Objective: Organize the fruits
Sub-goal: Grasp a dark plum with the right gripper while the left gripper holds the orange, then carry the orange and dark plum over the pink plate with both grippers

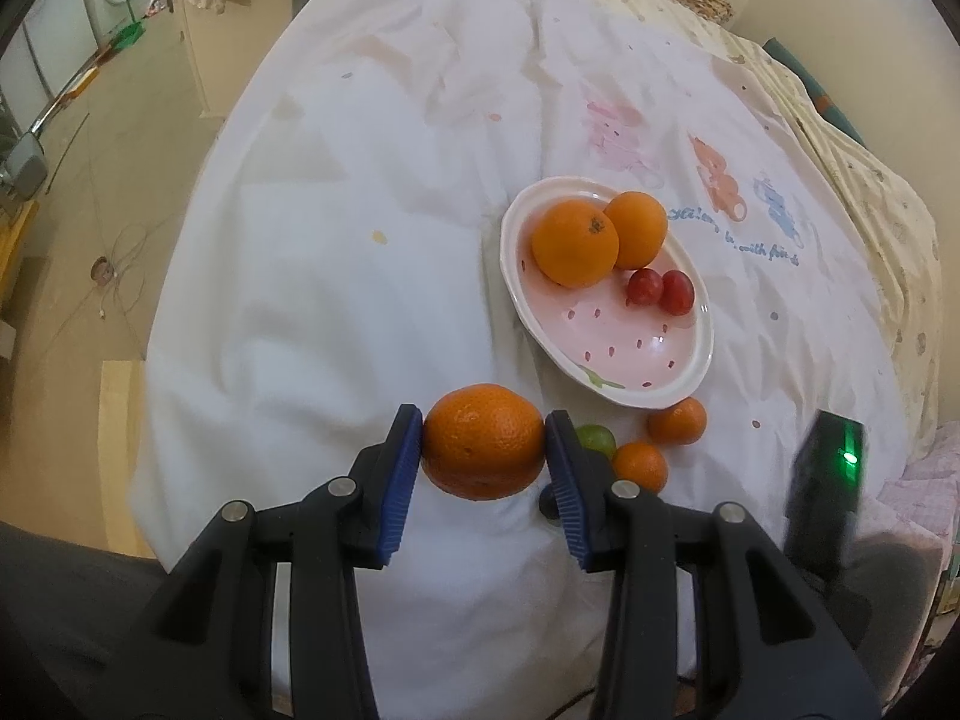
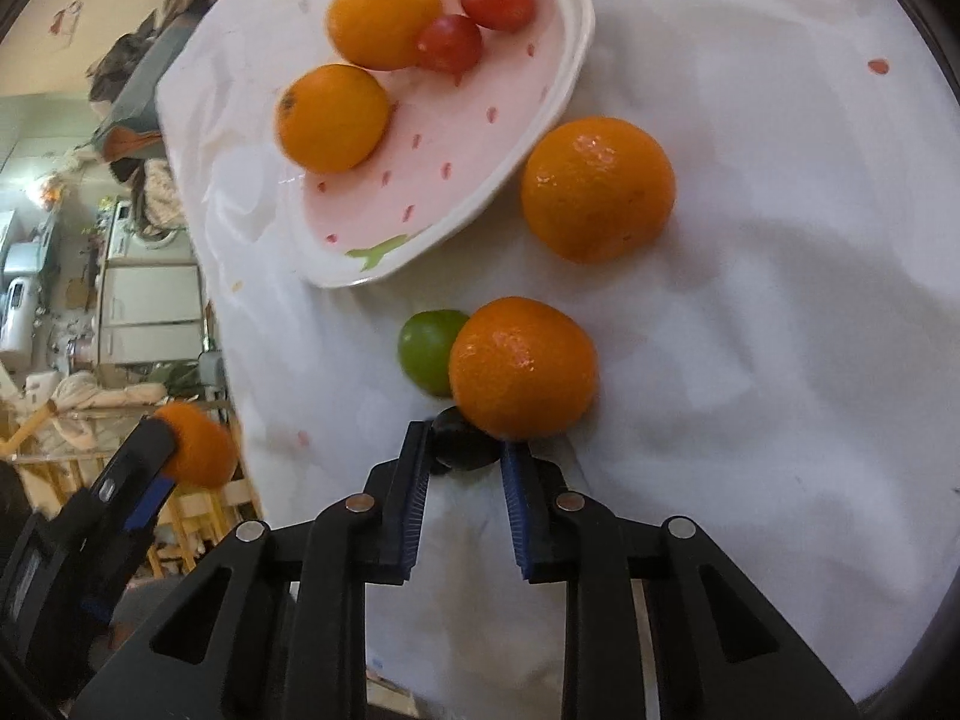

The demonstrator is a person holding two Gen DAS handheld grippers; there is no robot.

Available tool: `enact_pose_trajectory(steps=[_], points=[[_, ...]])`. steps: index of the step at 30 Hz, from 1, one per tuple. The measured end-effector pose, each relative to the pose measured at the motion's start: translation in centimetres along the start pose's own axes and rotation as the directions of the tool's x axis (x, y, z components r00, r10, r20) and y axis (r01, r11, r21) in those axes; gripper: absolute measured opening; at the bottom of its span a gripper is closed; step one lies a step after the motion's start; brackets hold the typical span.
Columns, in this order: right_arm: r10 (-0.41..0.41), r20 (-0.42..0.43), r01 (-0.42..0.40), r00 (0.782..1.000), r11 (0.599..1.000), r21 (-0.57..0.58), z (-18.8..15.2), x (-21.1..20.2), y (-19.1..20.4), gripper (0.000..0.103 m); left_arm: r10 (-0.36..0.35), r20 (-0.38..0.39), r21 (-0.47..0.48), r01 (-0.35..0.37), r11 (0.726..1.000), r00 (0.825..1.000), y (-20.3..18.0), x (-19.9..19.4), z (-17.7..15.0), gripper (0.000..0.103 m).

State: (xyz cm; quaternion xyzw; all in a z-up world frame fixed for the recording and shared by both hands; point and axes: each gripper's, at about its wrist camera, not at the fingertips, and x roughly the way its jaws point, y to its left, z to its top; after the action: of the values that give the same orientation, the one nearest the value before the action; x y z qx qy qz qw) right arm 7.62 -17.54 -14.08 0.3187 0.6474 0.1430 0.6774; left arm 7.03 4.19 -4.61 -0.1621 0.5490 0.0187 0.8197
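Orange (image 1: 483, 441) clamped in left gripper (image 1: 483, 450); dark fruit (image 2: 463, 441) pinched by right gripper (image 2: 465, 450); plate (image 1: 690, 372) holding oranges, red fruits.

A glossy glazed plate (image 2: 540, 120) is lying on matt, wrinkled cloth (image 2: 780, 360). Dimpled orange (image 2: 522, 369) peel is shining; ribbed blue pads (image 1: 403, 480) are lining matt black plastic fingers.
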Motion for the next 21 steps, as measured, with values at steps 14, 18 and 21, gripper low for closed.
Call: enact_pose_trajectory(steps=[14, 18, 21], points=[[0.052, 0.099, -0.042, 0.994, 0.994, -0.098, 0.4, -10.2, -1.4, 0.025, 0.065, 0.000, 0.043, -0.065, 0.997, 0.998, -0.4, 1.0, -0.5, 0.038], [0.019, 0.160, 0.000, 0.987, 0.993, -0.120, 1.5, -11.9, -1.7, 0.025, 0.102, 0.014, 0.071, -0.103, 0.992, 0.995, -0.6, 1.2, -0.7, 0.038], [0.029, 0.172, -0.011, 0.985, 0.995, -0.103, 2.5, -12.2, -2.3, 0.025, 0.137, 0.033, 0.093, -0.140, 0.986, 0.990, -0.9, 1.1, -0.9, 0.038]])
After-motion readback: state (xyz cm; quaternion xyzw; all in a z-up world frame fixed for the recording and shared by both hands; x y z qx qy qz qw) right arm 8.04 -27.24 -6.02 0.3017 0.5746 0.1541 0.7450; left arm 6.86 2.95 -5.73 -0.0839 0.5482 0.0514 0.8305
